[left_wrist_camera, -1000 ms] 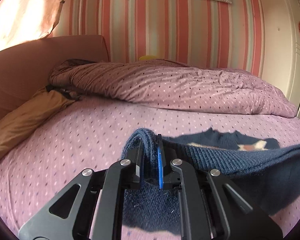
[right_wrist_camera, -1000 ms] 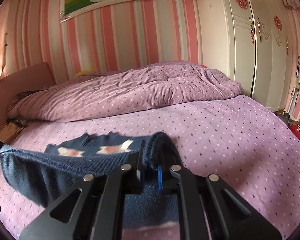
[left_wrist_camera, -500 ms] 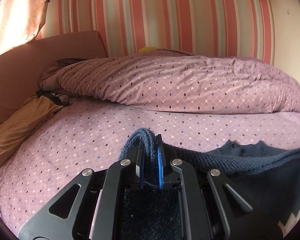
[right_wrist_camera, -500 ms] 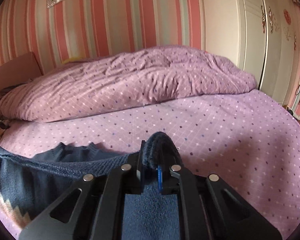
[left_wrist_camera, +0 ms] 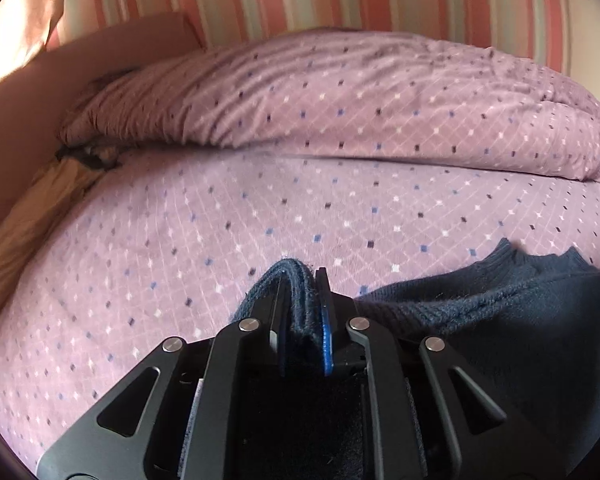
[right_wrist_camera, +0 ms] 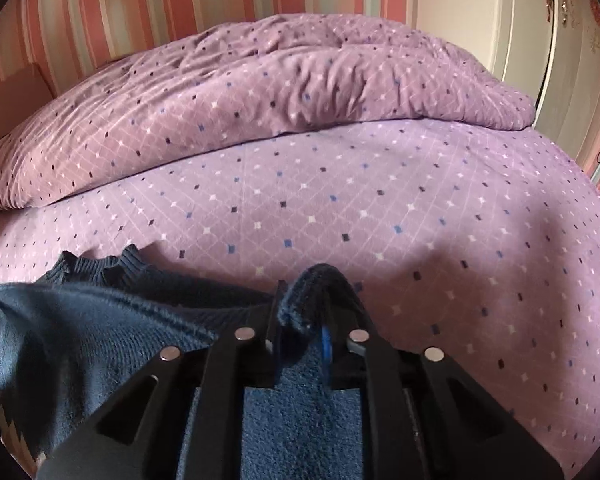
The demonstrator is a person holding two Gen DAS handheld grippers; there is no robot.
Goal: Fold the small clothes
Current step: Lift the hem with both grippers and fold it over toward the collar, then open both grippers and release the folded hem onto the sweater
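The left tool [left_wrist_camera: 300,300] has a fold of the navy knitted sweater [left_wrist_camera: 500,320] between its jaws, which are just starting to part; the cloth bulges up between them, and the rest spreads off to that tool's right across the bed [left_wrist_camera: 260,220]. Ahead of it lies bare dotted sheet, then the heaped duvet [left_wrist_camera: 340,92]; a tan pillow [left_wrist_camera: 28,220] sits far to its left.

The right tool [right_wrist_camera: 300,300] likewise has the sweater's [right_wrist_camera: 80,320] other edge between jaws that are beginning to part, with the garment trailing to its left.

Judging by this, the fold is being laid down. Doing it well likely means letting both edges go together, low over the sheet, with the held edge kept straight between the tools so the knit does not bunch or slide.
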